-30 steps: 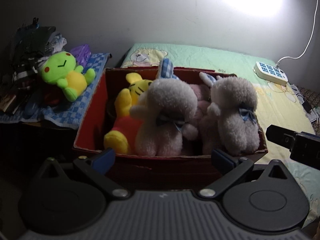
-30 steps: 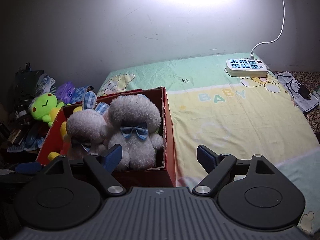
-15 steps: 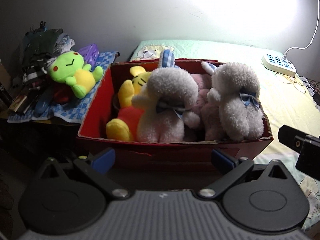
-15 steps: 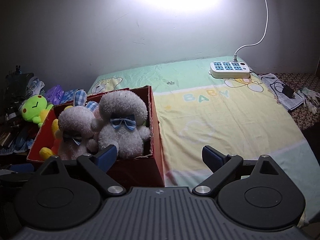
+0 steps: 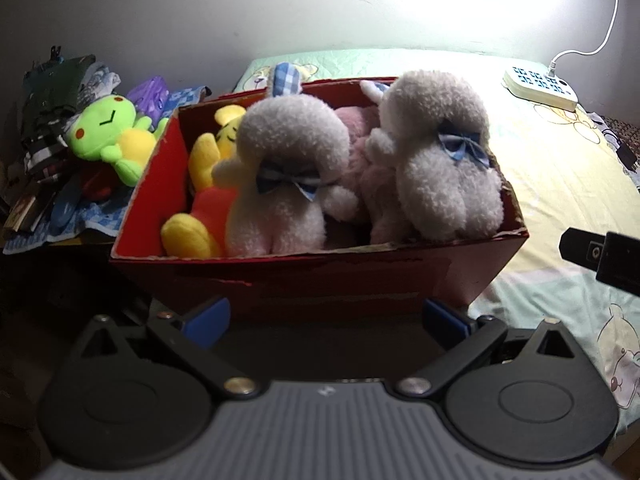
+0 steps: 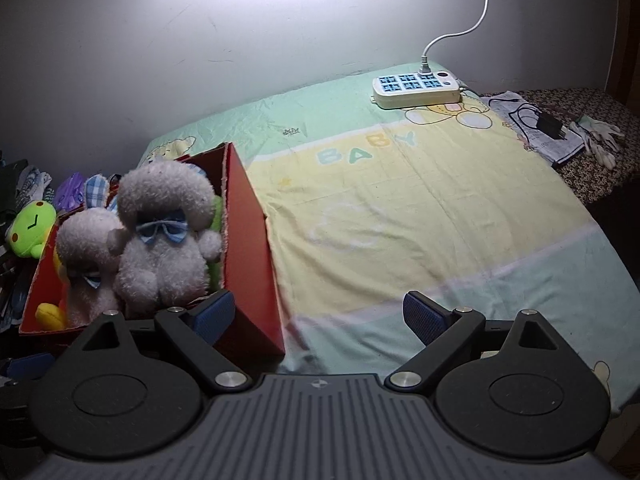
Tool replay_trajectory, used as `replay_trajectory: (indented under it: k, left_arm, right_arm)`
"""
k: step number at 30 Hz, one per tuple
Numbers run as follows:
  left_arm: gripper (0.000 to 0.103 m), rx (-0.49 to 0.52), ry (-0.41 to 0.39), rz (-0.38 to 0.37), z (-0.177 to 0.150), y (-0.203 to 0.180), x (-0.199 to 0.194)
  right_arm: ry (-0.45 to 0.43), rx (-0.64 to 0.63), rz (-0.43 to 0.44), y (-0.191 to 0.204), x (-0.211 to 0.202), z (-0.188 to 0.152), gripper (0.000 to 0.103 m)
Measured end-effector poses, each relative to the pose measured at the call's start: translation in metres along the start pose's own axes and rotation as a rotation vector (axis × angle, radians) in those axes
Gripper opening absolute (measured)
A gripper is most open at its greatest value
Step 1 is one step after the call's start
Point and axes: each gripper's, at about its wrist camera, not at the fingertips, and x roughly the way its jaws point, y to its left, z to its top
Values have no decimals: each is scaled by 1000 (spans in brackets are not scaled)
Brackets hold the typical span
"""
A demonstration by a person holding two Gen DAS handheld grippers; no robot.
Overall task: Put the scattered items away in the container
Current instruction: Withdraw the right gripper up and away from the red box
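So the red box is packed now: two grey bunnies upright, a pink plush wedged between them, and a yellow bear tucked at the left end. It's parked on the bed, at its left edge. Compared with a second ago, both claws have been pulled back and lowered, so more of the box front is seen. The left claw is spread wide with nothing pinched, just short of the box's near wall. The right claw is also spread, nothing held, by the box's right corner. One green frog is left outside on the checked cloth beside the box, so it's probably next, if it counts.
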Motion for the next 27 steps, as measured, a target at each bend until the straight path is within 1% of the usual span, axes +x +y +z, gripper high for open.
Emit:
replay_trajectory:
  k: [3, 4, 7, 11, 17, 23, 27]
  left_arm:
    - [102, 11, 30, -12, 2, -15, 1]
    - [102, 13, 39, -20, 2, -19, 1]
    - [102, 6, 67, -10, 5, -34, 5]
    - [102, 4, 111, -28, 7, -57, 10]
    - [102, 24, 146, -8, 6, -90, 18]
    - [102, 8, 169, -11, 5, -114, 22]
    - [102, -5, 163, 1, 5, -125, 19]
  right_arm:
    - [32, 9, -39, -14, 9, 9, 93]
    - [39, 14, -35, -19, 12, 11, 93]
    - [69, 4, -25, -29, 18, 15, 92]
    - [79, -22, -34, -45, 22, 24, 92]
    - [128, -41, -20, -68, 34, 31, 92]
    - [141, -64, -2, -88, 38, 34, 92]
    - [143, -92, 20, -94, 39, 35, 92]
